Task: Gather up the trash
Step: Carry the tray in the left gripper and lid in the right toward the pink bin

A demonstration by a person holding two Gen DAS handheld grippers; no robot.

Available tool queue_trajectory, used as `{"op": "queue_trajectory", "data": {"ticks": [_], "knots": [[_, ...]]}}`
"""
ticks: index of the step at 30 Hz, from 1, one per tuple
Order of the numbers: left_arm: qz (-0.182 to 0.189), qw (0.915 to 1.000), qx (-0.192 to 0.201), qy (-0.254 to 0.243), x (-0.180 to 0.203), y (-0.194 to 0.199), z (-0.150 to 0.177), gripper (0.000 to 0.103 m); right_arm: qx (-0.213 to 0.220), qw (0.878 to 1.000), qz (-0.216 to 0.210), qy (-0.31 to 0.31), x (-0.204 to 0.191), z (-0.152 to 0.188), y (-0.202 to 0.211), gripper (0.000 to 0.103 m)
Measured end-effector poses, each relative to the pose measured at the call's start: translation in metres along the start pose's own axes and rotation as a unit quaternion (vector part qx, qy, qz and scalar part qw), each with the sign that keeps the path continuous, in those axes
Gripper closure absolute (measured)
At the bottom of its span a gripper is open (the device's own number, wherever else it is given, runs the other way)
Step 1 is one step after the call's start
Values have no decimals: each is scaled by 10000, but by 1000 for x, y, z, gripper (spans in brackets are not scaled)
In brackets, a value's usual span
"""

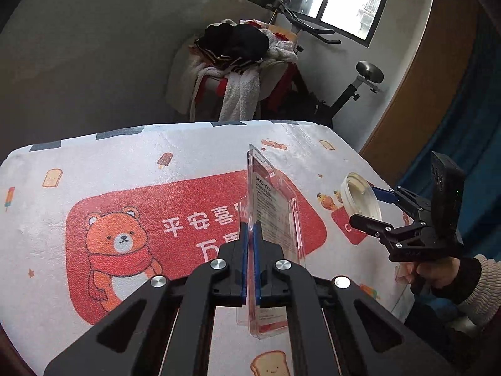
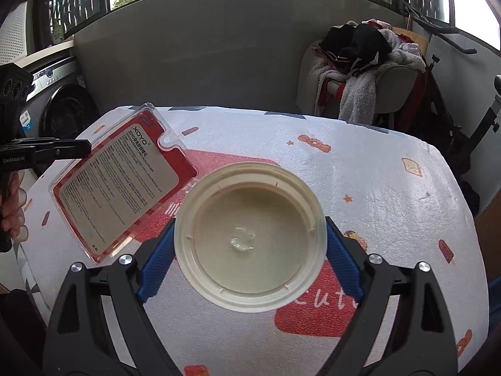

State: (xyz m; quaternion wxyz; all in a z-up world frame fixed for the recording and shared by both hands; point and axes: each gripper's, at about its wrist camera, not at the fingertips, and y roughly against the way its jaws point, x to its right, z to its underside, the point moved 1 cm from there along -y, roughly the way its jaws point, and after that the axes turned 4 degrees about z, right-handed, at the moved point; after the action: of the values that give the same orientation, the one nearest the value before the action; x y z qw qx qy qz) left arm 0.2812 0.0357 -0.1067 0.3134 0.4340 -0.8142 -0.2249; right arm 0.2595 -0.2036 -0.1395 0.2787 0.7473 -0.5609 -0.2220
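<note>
While clamped edge-on between blue pads (image 1: 243, 263), held upright in left hand-held gripper (image 1: 249, 235): clear blister pack (image 1: 272, 206) with red card insert, raised above tabletop (image 1: 125, 169). Seen from right wrist view as a tilted flat pack (image 2: 125, 185) with printed label, pinched at its upper left edge by left hand-held gripper (image 2: 84, 149), lower corner hanging free. Jaws nearly together, only the thin plastic between them.

Gripped across its rim in right hand-held gripper (image 2: 250, 247): cream round lid (image 2: 249, 238), hollow side facing the camera, a small clear blob at its centre. Jaws spread wide, blue pads (image 2: 156, 260) pressing on both sides of the rim. Same lid (image 1: 361, 197) visible from left wrist view at right, held off the tabletop by right hand-held gripper (image 1: 371, 208), a hand (image 1: 438, 272) in a knit sleeve on its handle.

Covered with a white cloth printed with a bear (image 1: 120, 244) on red: tabletop (image 2: 375, 181). Behind it: chair (image 2: 360, 78) piled with clothes, exercise bike (image 1: 353, 94), washing machine (image 2: 59, 106) at left.
</note>
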Motion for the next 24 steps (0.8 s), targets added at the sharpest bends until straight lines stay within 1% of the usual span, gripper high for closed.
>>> {"op": "queue_trajectory", "data": {"ticks": [5, 11, 19, 24], "knots": [[82, 9998, 38, -158, 36, 41, 31, 100, 158, 9996, -191, -161, -17, 16, 46, 16], [51, 9996, 22, -270, 73, 78, 82, 100, 233, 9990, -314, -212, -38, 41, 93, 16], [116, 9996, 60, -255, 113, 110, 151, 100, 316, 9980, -414, -349, -52, 71, 144, 16], [106, 9995, -15, -312, 131, 119, 188, 100, 337, 9978, -420, -379, -57, 90, 163, 16]]}}
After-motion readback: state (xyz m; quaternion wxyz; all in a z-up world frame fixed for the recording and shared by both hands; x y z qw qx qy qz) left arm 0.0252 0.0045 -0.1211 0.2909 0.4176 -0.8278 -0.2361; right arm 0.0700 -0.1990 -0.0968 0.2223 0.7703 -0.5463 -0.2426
